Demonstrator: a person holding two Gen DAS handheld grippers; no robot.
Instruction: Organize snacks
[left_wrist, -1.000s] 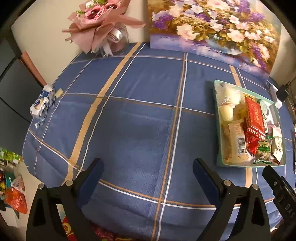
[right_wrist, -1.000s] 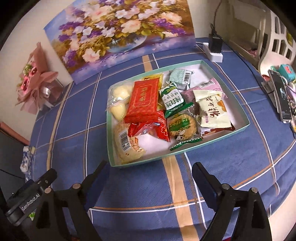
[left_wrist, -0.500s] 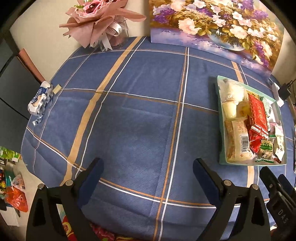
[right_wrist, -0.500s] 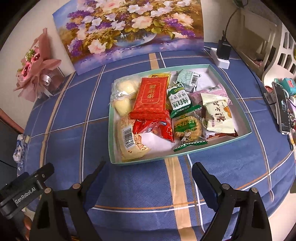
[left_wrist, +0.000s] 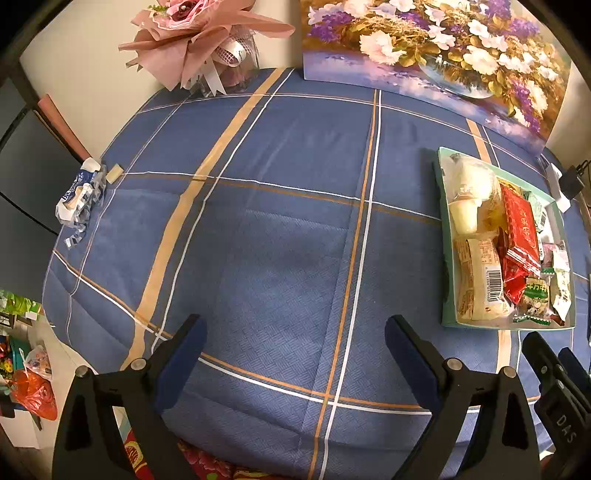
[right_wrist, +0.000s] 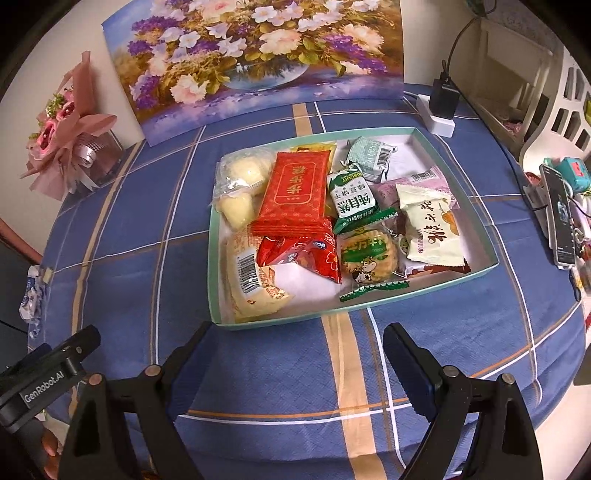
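A teal-rimmed shallow box (right_wrist: 458, 282) (left_wrist: 445, 236) full of several snack packets sits on the blue plaid tablecloth. Inside lie a flat red packet (right_wrist: 295, 188), a crumpled red bag (right_wrist: 306, 254), a barcode-labelled yellow pastry pack (right_wrist: 251, 284), a round green biscuit pack (right_wrist: 367, 254) and a cream packet (right_wrist: 432, 232). My right gripper (right_wrist: 295, 339) hovers open just in front of the box's near rim, nothing between its fingers. My left gripper (left_wrist: 293, 332) is open over bare cloth, well left of the box.
A flower painting (right_wrist: 258, 55) leans on the wall behind the box. A pink bouquet (left_wrist: 199, 40) stands at the back left. A crumpled wrapper (left_wrist: 77, 195) lies at the left table edge. A charger on a power strip (right_wrist: 441, 107) and a phone (right_wrist: 559, 214) sit at the right.
Both views have shifted slightly; the box sits a little farther up and right in the left wrist view and more squared in the right wrist view. Both grippers stay open.
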